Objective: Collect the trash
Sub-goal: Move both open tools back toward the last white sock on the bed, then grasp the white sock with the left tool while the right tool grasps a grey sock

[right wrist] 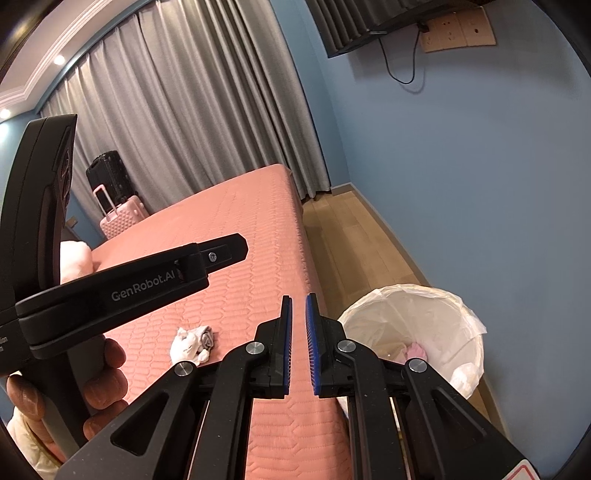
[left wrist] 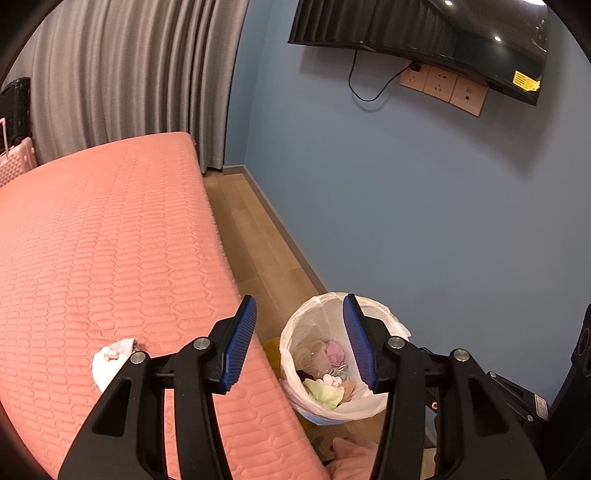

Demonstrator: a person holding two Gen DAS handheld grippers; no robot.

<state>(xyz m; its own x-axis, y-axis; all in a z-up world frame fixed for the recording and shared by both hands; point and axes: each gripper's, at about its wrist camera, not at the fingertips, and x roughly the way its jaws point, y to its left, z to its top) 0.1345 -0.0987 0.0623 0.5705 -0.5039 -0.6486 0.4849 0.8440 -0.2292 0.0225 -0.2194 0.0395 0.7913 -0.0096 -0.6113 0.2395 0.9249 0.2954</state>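
Note:
A crumpled white tissue wad (left wrist: 110, 356) lies on the pink bed (left wrist: 103, 236) near its front edge; it also shows in the right wrist view (right wrist: 192, 343). A bin with a white liner (left wrist: 332, 354) stands on the floor beside the bed and holds several scraps; its rim shows in the right wrist view (right wrist: 417, 321). My left gripper (left wrist: 299, 339) is open and empty, above the gap between bed edge and bin. My right gripper (right wrist: 298, 343) is nearly shut with a narrow gap and holds nothing, above the bed edge, right of the wad.
A blue wall (left wrist: 424, 206) runs close behind the bin, with a TV (left wrist: 424, 29) and sockets above. A strip of wooden floor (left wrist: 251, 236) lies between bed and wall. Grey curtains (right wrist: 192, 110) and suitcases (right wrist: 118, 206) stand beyond the bed. The left tool's body (right wrist: 110, 291) crosses the right view.

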